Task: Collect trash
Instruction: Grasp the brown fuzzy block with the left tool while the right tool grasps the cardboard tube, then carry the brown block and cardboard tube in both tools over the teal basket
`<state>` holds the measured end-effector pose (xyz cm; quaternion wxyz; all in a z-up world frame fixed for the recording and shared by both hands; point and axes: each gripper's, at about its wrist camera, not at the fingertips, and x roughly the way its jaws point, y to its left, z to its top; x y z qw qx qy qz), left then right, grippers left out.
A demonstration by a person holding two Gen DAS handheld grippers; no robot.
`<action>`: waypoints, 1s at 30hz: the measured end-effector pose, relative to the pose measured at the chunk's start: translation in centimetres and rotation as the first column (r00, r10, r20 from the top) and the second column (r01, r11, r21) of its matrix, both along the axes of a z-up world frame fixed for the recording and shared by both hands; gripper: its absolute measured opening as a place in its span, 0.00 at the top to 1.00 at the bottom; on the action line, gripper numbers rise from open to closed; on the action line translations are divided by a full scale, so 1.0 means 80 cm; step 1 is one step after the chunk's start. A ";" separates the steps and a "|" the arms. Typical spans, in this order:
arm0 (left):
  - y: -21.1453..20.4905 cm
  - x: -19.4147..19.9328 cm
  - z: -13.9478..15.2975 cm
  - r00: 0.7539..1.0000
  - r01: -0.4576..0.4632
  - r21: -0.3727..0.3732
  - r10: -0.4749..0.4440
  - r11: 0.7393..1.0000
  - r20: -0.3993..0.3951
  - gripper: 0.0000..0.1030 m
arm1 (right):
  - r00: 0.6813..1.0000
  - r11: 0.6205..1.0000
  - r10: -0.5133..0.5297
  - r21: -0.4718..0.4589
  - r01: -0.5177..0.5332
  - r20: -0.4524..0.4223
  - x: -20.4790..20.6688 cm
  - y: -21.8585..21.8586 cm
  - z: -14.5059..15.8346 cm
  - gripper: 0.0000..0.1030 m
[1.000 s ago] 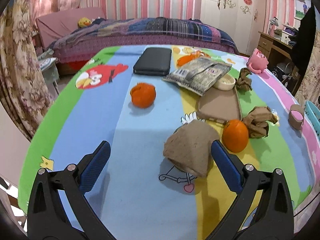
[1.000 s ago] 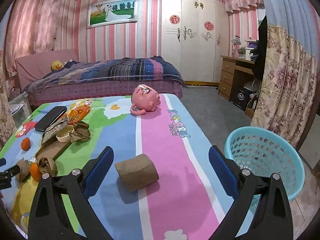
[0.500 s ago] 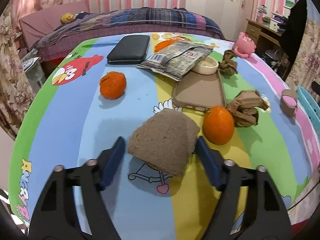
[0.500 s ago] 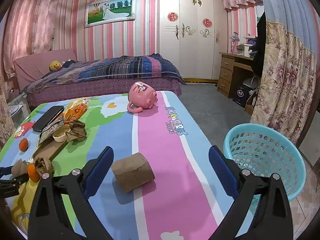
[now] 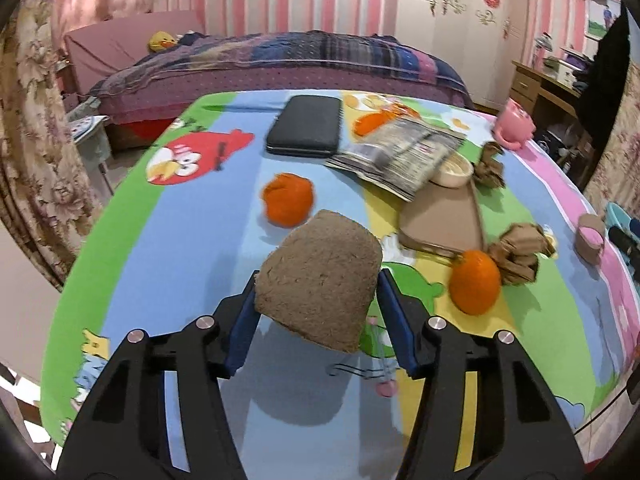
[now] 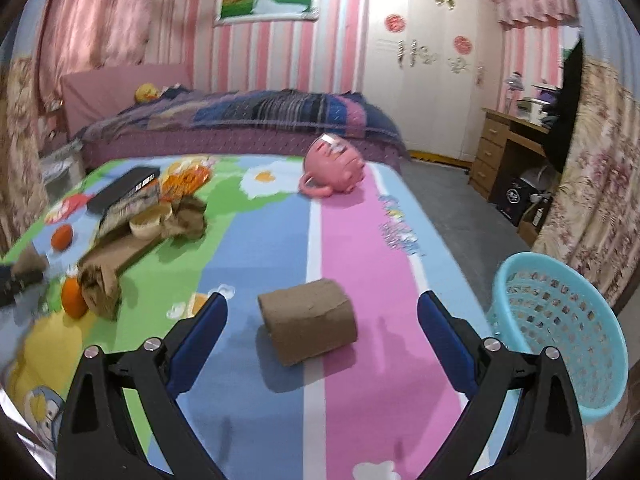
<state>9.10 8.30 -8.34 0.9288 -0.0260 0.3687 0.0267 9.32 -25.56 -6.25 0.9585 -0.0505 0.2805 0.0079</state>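
My left gripper [image 5: 318, 320] is shut on a brown cardboard tube [image 5: 320, 280] and holds it lifted off the colourful tablecloth [image 5: 168, 264], its shadow below. My right gripper [image 6: 322, 336] is open, its fingers either side of a second brown cardboard tube [image 6: 308, 326] that lies on the pink stripe. Crumpled brown paper [image 5: 520, 252] lies beside an orange [image 5: 476, 288]; another wad [image 5: 490, 166] lies farther back. A turquoise basket [image 6: 560, 328] stands on the floor, off the table's right edge.
A second orange [image 5: 287, 199], a black case [image 5: 306, 125], a snack packet [image 5: 400, 156], a small bowl [image 5: 452, 172] and a flat brown tray [image 5: 444, 220] lie mid-table. A pink piggy mug [image 6: 334, 168] sits at the far end. A bed stands behind.
My left gripper closed on the cardboard tube and raised it off the cloth. My right gripper stayed open and moved a little closer around the second tube.
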 end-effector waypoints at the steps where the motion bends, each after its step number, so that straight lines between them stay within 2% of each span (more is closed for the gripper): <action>1: 0.003 -0.001 0.001 1.000 -0.006 -0.001 0.006 1.000 0.002 0.46 | 1.000 1.000 -0.001 -0.001 0.001 -0.016 0.006 -0.001 -0.004 0.09; 7: 0.017 -0.001 0.006 0.999 -0.032 0.006 0.032 0.999 0.009 0.46 | 0.997 0.996 0.006 0.086 0.000 -0.074 0.034 -0.019 -0.016 0.09; 14: 0.022 0.003 0.019 0.998 -0.057 0.005 0.057 0.998 0.026 0.46 | 0.989 0.994 0.095 0.060 -0.089 -0.113 0.052 -0.004 -0.024 0.11; 18: 0.020 0.005 0.025 0.998 -0.060 0.010 0.060 0.998 0.034 0.46 | 0.982 0.992 0.127 0.022 -0.125 -0.140 0.059 0.010 -0.026 0.24; 19: 0.019 0.006 0.027 0.998 -0.061 0.010 0.060 0.998 0.035 0.46 | 0.980 0.991 0.137 0.012 -0.136 -0.146 0.061 0.014 -0.026 0.34; 21: 0.016 0.006 0.029 0.998 -0.059 0.014 0.059 0.998 0.039 0.46 | 0.979 0.990 0.139 0.001 -0.140 -0.147 0.061 0.017 -0.026 0.43; 30: 0.004 0.006 0.033 0.997 -0.064 0.004 0.064 0.998 0.046 0.46 | 0.990 0.992 0.127 -0.002 -0.128 -0.066 0.036 0.005 -0.001 0.45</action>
